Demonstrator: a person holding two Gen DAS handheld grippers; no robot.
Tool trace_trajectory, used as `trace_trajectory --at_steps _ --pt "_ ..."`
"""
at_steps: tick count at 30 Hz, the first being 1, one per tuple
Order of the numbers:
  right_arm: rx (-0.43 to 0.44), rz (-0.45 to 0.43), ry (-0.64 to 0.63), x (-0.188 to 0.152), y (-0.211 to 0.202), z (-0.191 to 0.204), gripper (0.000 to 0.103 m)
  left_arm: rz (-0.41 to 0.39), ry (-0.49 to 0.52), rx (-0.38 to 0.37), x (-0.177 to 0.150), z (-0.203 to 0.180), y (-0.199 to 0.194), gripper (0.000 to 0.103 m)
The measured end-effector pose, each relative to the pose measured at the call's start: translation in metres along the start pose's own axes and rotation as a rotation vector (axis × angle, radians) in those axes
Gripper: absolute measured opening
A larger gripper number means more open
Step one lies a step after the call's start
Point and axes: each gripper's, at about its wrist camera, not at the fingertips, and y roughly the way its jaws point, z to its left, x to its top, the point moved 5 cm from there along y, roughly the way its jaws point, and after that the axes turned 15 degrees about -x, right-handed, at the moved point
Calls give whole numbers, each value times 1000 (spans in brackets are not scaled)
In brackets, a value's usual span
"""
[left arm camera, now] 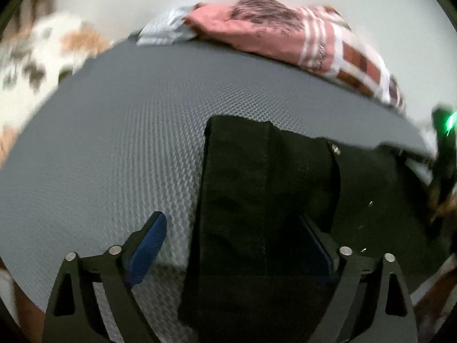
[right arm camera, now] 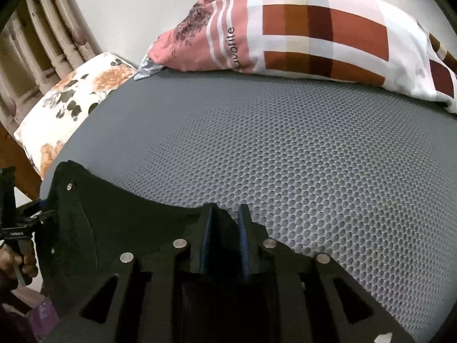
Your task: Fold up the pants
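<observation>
Grey mesh mattress (right arm camera: pixel 285 143) lies bare toward twelve o'clock, pillows (right arm camera: pixel 314 37) along its far edge; black pants (left arm camera: pixel 271 200) lie at six; left gripper (left arm camera: pixel 231 245) spread above them, right gripper (right arm camera: pixel 225 223) pinching their edge

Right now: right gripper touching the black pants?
Touching. The right wrist view shows the right gripper nearly shut with a ridge of the black pants between its blue pads.
</observation>
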Motion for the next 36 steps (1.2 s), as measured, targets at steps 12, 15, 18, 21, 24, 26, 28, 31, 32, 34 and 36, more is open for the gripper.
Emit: trace_trajectory --at_steps 12,15,18,21,24,26,28,31,32,34,36 --pt "92 -55 332 -11 -52 -45 43 19 141 61 17 -1 -34 93" --pt "150 -83 419 -31 -84 -52 43 -37 69 35 28 16 -58 93" --pt "162 -103 430 -62 -122 -48 45 -72 -3 0 30 25 -76 93" --pt "140 -137 480 -107 -166 -58 46 -65 -5 -55 20 12 -84 93" --pt "97 -149 620 -162 -206 -94 48 -36 -24 52 2 11 -86 93" --pt "60 -162 737 -201 -229 -123 48 3 -113 -17 -12 15 -83 93" --pt "44 -176 825 -229 -244 -141 49 41 -154 -18 -24 17 -81 93" --pt "-4 -171 896 -255 -257 -163 49 0 -136 38 -25 10 -93 89" --pt "4 -176 934 -261 -260 -171 49 -54 -121 65 -20 6 -105 89" --pt "27 -194 1042 -280 -268 -191 49 -146 -99 76 -12 -6 -123 89" --pt "6 -225 1121 -298 -278 -206 49 -176 -63 24 -3 -27 -126 89"
